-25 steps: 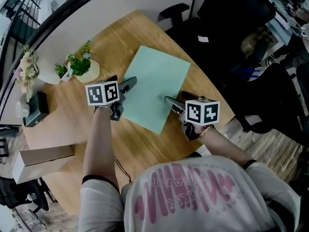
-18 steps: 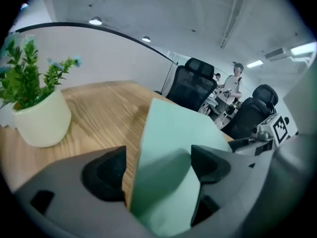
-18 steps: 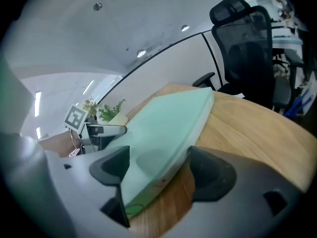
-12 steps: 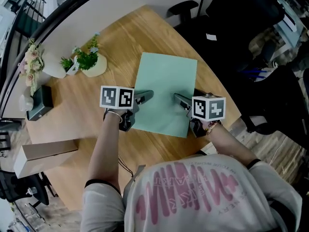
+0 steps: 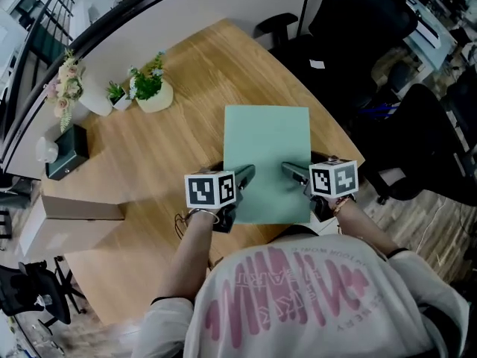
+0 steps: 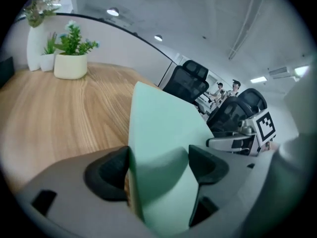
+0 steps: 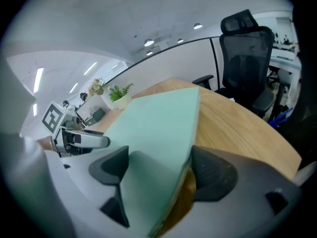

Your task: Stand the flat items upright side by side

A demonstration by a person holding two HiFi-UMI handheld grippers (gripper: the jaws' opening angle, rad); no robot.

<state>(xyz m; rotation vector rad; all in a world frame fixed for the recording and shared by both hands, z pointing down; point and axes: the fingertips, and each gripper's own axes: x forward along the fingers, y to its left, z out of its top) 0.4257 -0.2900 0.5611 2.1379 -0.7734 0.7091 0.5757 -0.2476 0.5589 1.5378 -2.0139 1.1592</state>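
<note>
You're at the grasp step: green board (image 5: 267,151) flat at the table (image 5: 171,148) near edge, left gripper (image 5: 244,176) just narrowed, right gripper (image 5: 289,170) wide, both unclamped astride its near corners; next, clamp and tip it upright.

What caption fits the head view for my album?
Left gripper, jaws just closing, and right gripper straddle near edges of a flat pale green rectangular sheet on a wooden table.
</note>
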